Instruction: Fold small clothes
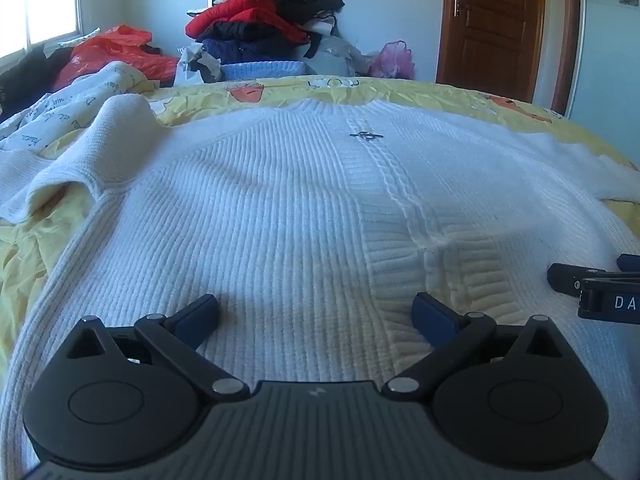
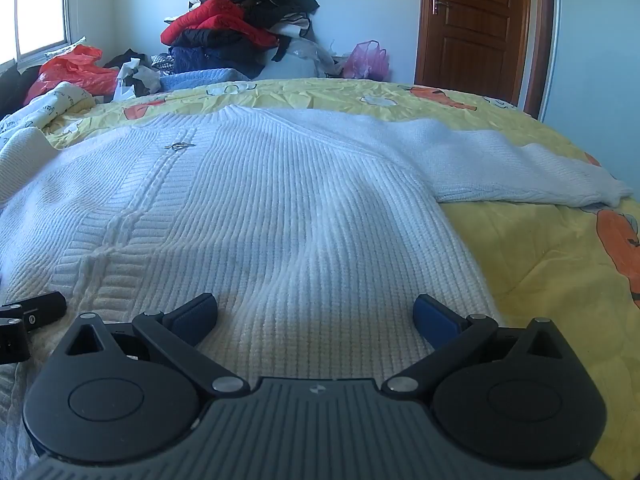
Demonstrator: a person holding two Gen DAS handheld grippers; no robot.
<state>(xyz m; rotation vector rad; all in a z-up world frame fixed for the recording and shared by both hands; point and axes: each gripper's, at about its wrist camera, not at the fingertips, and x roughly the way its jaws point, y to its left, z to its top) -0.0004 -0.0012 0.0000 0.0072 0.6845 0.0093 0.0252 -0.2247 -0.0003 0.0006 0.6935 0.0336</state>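
Both jaws are being held wide apart, nothing between them: the left gripper (image 1: 316, 316) and right gripper (image 2: 316, 316) are being kept over the white sweater (image 1: 260, 208), which is being displayed flat on the yellow bedspread (image 2: 540, 264); a clothes pile (image 1: 264, 16) is being seen beyond.

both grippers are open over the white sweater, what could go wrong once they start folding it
1. The left sleeve lies bunched, so a fold may trap the lump.
2. The metal pin on the white sweater could snag a finger.
3. The left gripper and right gripper hover side by side near the hem and may collide.
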